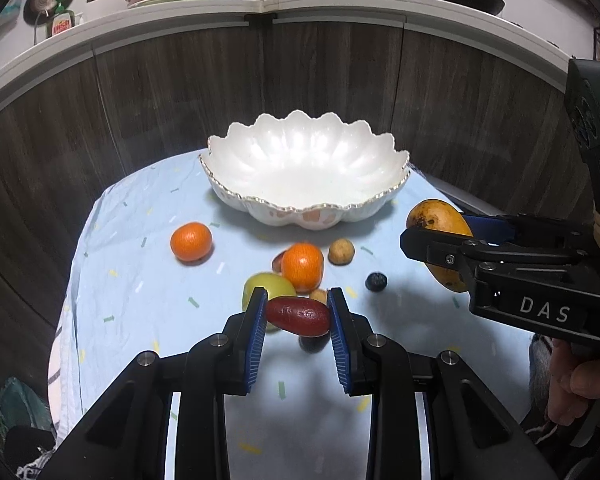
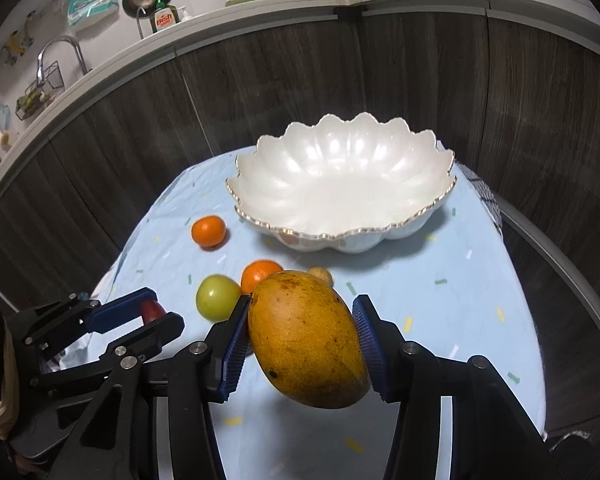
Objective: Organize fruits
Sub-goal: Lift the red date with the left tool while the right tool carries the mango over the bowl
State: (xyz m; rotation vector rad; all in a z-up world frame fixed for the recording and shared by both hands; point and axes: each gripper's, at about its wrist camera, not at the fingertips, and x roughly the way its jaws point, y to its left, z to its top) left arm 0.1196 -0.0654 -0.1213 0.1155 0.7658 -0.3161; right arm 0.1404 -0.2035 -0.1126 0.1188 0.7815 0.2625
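Observation:
My left gripper (image 1: pixel 297 308) is shut on a dark red oblong fruit (image 1: pixel 298 317), held above the light blue cloth (image 1: pixel 132 280). My right gripper (image 2: pixel 300 312) is shut on a yellow-orange mango (image 2: pixel 306 340), lifted above the cloth; the mango also shows in the left wrist view (image 1: pixel 436 220). The white scalloped bowl (image 1: pixel 306 168) stands empty at the far side, also in the right wrist view (image 2: pixel 340 184). On the cloth lie two oranges (image 1: pixel 191 241) (image 1: pixel 302 267), a green apple (image 1: pixel 266 286), a small tan fruit (image 1: pixel 341 252) and a dark blue berry (image 1: pixel 376 281).
Dark wood cabinet fronts (image 1: pixel 180 92) curve behind the table. A white counter above holds pans, dishes and a soap bottle (image 2: pixel 165 18). A dark fruit (image 1: pixel 314 343) lies under the left gripper's red fruit. The left gripper shows in the right wrist view (image 2: pixel 148 312).

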